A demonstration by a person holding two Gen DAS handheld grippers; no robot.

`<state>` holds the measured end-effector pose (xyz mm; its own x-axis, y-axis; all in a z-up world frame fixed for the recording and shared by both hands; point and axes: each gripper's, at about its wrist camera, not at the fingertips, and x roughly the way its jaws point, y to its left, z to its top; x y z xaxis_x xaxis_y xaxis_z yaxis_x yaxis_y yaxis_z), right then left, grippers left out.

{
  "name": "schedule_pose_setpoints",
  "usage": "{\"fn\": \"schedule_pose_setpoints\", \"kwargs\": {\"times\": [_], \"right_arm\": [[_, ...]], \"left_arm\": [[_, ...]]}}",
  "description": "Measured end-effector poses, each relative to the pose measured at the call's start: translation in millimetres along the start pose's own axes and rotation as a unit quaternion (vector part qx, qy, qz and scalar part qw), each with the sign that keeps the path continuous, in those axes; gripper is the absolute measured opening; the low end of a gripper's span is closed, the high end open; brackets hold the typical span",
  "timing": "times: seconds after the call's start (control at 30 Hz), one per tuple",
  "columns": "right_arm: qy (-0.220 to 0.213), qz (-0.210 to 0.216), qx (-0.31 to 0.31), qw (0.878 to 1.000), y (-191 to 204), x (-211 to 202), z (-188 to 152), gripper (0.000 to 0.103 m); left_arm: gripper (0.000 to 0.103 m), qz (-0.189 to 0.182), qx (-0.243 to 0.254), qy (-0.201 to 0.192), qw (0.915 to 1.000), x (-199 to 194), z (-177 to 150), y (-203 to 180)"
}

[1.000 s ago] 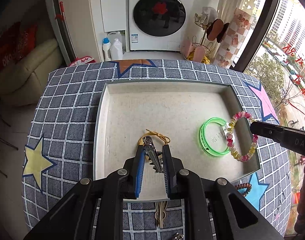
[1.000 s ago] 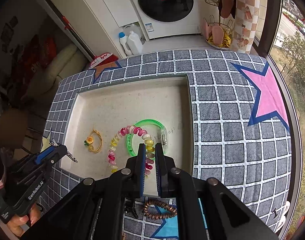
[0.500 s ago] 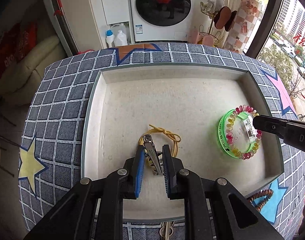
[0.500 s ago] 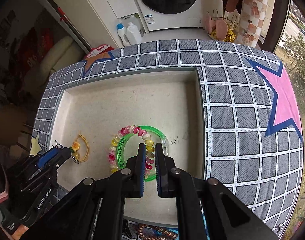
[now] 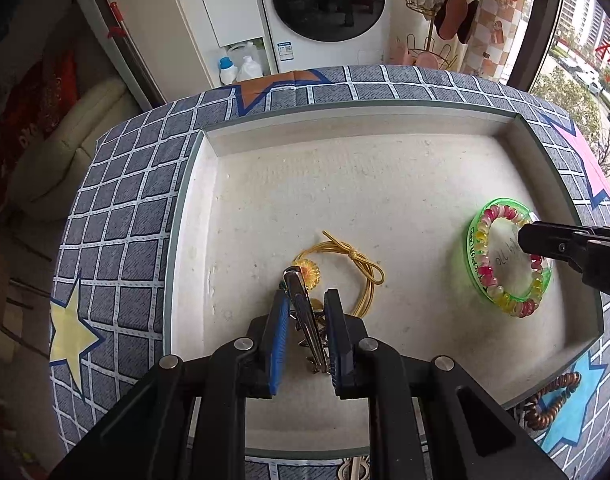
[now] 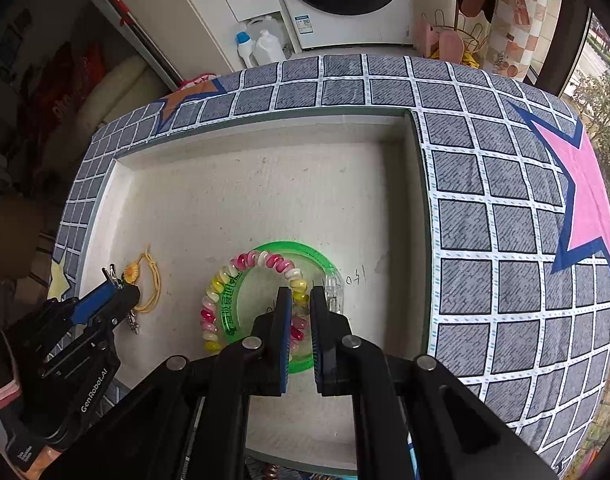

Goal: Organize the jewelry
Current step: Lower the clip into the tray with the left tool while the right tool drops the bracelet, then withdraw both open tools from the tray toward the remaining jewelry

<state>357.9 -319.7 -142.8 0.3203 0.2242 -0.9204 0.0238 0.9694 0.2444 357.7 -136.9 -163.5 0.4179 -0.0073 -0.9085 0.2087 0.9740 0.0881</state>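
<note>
A shallow white tray (image 5: 193,184) lies on the checked cloth. My left gripper (image 5: 306,296) is shut on a silver metal hair clip (image 5: 299,300), held low over the tray floor just beside a yellow elastic cord with a sunflower charm (image 5: 347,260). In the right wrist view my right gripper (image 6: 301,294) is shut on a pink, yellow and white bead bracelet (image 6: 265,258). That bracelet rests on top of a green plastic bangle (image 6: 319,254) near the tray's right wall. The right gripper (image 5: 545,240) shows at the right edge of the left wrist view, and the left gripper (image 6: 113,284) at the lower left of the right wrist view.
A brown spiral hair tie (image 5: 553,400) lies outside the tray on the blue star at the near right. The grey checked tablecloth (image 6: 505,220) carries pink, yellow and orange stars. Beyond the table stand a washing machine (image 5: 329,0) and detergent bottles (image 6: 261,46) on the floor.
Both grippers have sunk toward the tray floor. The bead bracelet has come down onto the green bangle, and the clip now sits close beside the yellow cord.
</note>
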Motion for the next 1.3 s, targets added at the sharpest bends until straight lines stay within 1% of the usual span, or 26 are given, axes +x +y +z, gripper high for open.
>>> {"fn": "schedule_pose_setpoints", "kwargs": {"times": [0.07, 0.1, 0.17, 0.23, 0.37, 0.4, 0.43, 0.47, 0.5, 0.53, 0.63, 0.73, 0.8, 0.83, 0.87, 0.9, 0.93, 1.03, 1.17, 1.3], "right_arm": [[0.001, 0.003, 0.0, 1.0, 1.1, 0.1, 1.1, 0.012], [0.002, 0.004, 0.0, 1.0, 1.4, 0.3, 1.3, 0.015], [0.001, 0.01, 0.004, 1.0, 0.8, -0.9, 1.3, 0.036], [-0.005, 0.013, 0.011, 1.0, 0.0, -3.9, 0.4, 0.045], [-0.016, 0.026, 0.019, 0.999, -0.3, -12.3, 1.1, 0.045], [-0.019, 0.029, 0.02, 0.999, -0.2, -14.8, 1.4, 0.045], [-0.021, 0.031, 0.021, 0.999, 0.3, -16.7, 1.5, 0.045], [-0.023, 0.034, 0.024, 0.999, 0.2, -18.7, 1.5, 0.045], [-0.024, 0.036, 0.027, 0.999, 0.5, -19.7, 1.6, 0.045], [-0.025, 0.039, 0.031, 0.998, 0.2, -21.3, 1.5, 0.045], [-0.032, 0.043, 0.04, 0.998, -1.3, -26.9, 0.6, 0.045], [-0.034, 0.046, 0.047, 0.997, -2.3, -32.5, 0.0, 0.045], [-0.037, 0.05, 0.05, 0.997, -3.2, -36.8, -1.9, 0.047], [-0.038, 0.051, 0.051, 0.997, -3.1, -39.4, -3.0, 0.053], [-0.041, 0.053, 0.053, 0.996, -3.2, -42.4, -4.4, 0.061], [-0.044, 0.057, 0.055, 0.996, -3.3, -45.5, -5.5, 0.065], [-0.047, 0.06, 0.057, 0.995, -2.9, -48.3, -5.9, 0.072], [-0.06, 0.064, 0.065, 0.994, -2.2, -58.8, -10.5, 0.083], [-0.076, 0.07, 0.081, 0.991, -3.8, -73.1, -18.9, 0.085], [-0.083, 0.073, 0.087, 0.99, -5.5, -83.9, -30.0, 0.085]], "left_arm": [[0.031, 0.002, 0.0, -0.002, 1.0, -0.9, 0.3, 0.6], [0.031, 0.003, 0.0, -0.003, 1.0, -1.3, 0.4, 0.7], [0.031, 0.003, 0.0, -0.004, 1.0, -2.5, 0.7, 0.0], [0.031, 0.004, 0.001, -0.004, 1.0, -2.9, 1.4, 0.8], [0.031, 0.001, 0.001, -0.005, 1.0, -4.2, 2.2, 0.8], [0.048, 0.001, 0.001, -0.004, 1.0, -4.6, 2.6, 1.1], [0.069, 0.002, -0.002, -0.004, 1.0, -5.3, 3.2, 1.4], [0.103, 0.005, -0.008, -0.011, 0.9999, -8.3, 3.4, 2.5], [0.103, 0.009, -0.015, -0.028, 0.9994, -14.4, 3.1, 4.0], [0.103, 0.007, -0.016, -0.038, 0.9991, -19.2, 2.9, 4.6], [0.103, 0.002, -0.012, -0.037, 0.9992, -24.6, 5.3, 4.9], [0.103, 0.003, -0.013, -0.049, 0.9987, -35.4, 5.4, 6.4], [0.103, 0.002, -0.014, -0.056, 0.9983, -43.0, 5.2, 8.2], [0.103, 0.003, -0.014, -0.06, 0.9981, -46.9, 4.6, 8.7], [0.103, 0.003, -0.013, -0.063, 0.9979, -50.8, 3.8, 9.0], [0.103, 0.004, -0.011, -0.066, 0.9978, -54.6, 2.8, 9.3], [0.103, 0.004, -0.01, -0.068, 0.9976, -58.5, 0.9, 9.9], [0.103, 0.004, -0.005, -0.071, 0.9975, -70.0, -6.4, 10.5], [0.103, -0.001, 0.001, -0.07, 0.9975, -83.6, -22.1, 11.6], [0.103, -0.007, 0.001, -0.064, 0.9979, -93.9, -39.3, 14.0]]}}
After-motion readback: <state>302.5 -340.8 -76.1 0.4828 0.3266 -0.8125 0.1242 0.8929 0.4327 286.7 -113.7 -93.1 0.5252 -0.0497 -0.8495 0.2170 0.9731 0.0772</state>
